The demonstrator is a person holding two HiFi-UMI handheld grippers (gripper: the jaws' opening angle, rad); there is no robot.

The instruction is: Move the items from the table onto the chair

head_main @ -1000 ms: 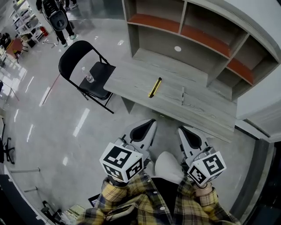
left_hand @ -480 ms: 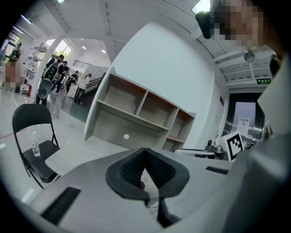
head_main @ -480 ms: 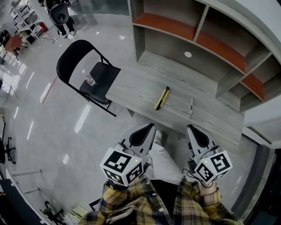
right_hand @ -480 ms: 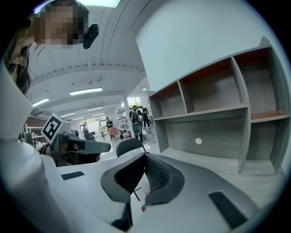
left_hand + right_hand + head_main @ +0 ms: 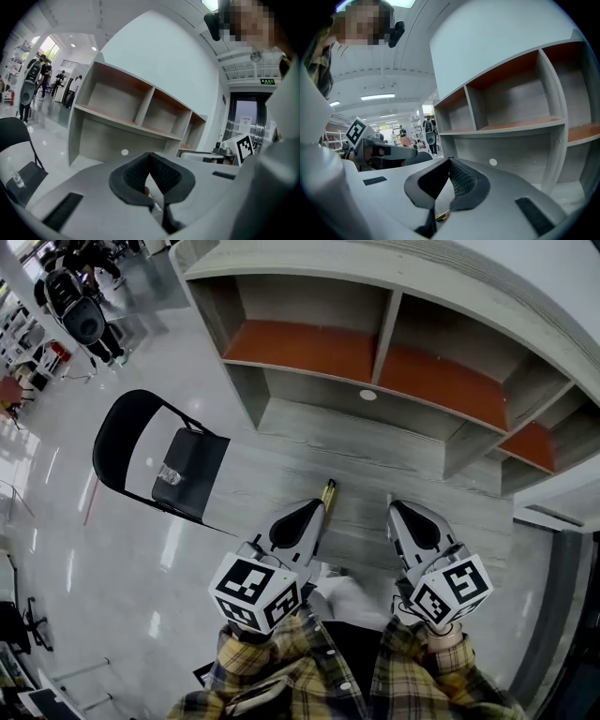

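A yellow and black utility knife [image 5: 327, 491] lies on the grey wooden table [image 5: 281, 474]; its near end is hidden under my left gripper [image 5: 315, 508]. A thin pen [image 5: 390, 499] lies just ahead of my right gripper [image 5: 397, 512]. Both grippers hover side by side over the table's near edge, shut and empty. In the left gripper view the left gripper [image 5: 150, 157] has its pads together. A yellow bit of the knife [image 5: 440, 216] shows below the right gripper [image 5: 450, 162]. The black folding chair [image 5: 192, 470] stands at the table's left end with a small clear item [image 5: 168, 474] on its seat.
A grey shelf unit [image 5: 375, 343] with orange boards rises at the back of the table, its compartments bare. Glossy floor spreads to the left. People stand far off at the upper left [image 5: 80, 310]. My plaid sleeves [image 5: 281, 662] fill the bottom.
Both grippers have moved forward together from the floor in front of the table to over its near edge. The left tip now covers the knife's near end. The jaws stay shut.
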